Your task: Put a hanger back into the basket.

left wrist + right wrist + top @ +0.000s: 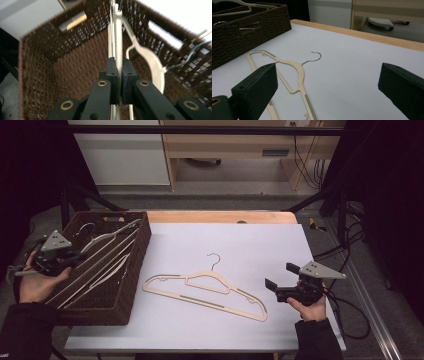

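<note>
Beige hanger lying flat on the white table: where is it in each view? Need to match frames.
High view: beige hanger with a metal hook lies at centre, on the white table, right of the brown wicker basket.
Left gripper view: not in it; those jaws clamp another pale hanger inside the basket.
Right gripper view: left of centre, hook pointing right.
Shared landmark: the basket.

Looks like a lab/test rig: black frame [200, 130] w/ loose cables [345, 255] around table [240, 235].
</note>
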Demonstrator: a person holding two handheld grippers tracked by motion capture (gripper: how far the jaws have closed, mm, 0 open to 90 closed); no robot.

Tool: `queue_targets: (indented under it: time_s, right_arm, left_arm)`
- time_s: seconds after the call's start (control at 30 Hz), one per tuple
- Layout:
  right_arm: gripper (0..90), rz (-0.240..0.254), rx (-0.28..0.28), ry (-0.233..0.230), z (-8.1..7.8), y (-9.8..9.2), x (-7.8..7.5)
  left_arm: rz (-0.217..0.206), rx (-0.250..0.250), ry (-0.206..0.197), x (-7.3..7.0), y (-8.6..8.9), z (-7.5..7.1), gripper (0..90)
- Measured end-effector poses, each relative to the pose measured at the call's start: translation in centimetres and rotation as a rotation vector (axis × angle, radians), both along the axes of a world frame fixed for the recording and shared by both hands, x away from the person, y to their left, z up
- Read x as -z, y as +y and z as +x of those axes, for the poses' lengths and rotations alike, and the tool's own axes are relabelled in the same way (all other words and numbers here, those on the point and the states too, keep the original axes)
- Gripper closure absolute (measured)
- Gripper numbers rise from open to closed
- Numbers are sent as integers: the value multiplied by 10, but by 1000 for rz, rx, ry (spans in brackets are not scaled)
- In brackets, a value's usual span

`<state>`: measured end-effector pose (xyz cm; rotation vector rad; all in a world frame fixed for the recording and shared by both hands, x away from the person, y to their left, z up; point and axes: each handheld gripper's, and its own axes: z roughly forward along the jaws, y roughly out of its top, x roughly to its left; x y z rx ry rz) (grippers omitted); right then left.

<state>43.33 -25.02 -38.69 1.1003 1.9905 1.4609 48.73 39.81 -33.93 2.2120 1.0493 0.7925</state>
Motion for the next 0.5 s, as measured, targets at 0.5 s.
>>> queue_targets:
  time_s: [0.5]
  right_arm:
    - [30,-5,-6,7,1,3,2]
  left_arm:
    - [-2,-41,103,41,12,4,840]
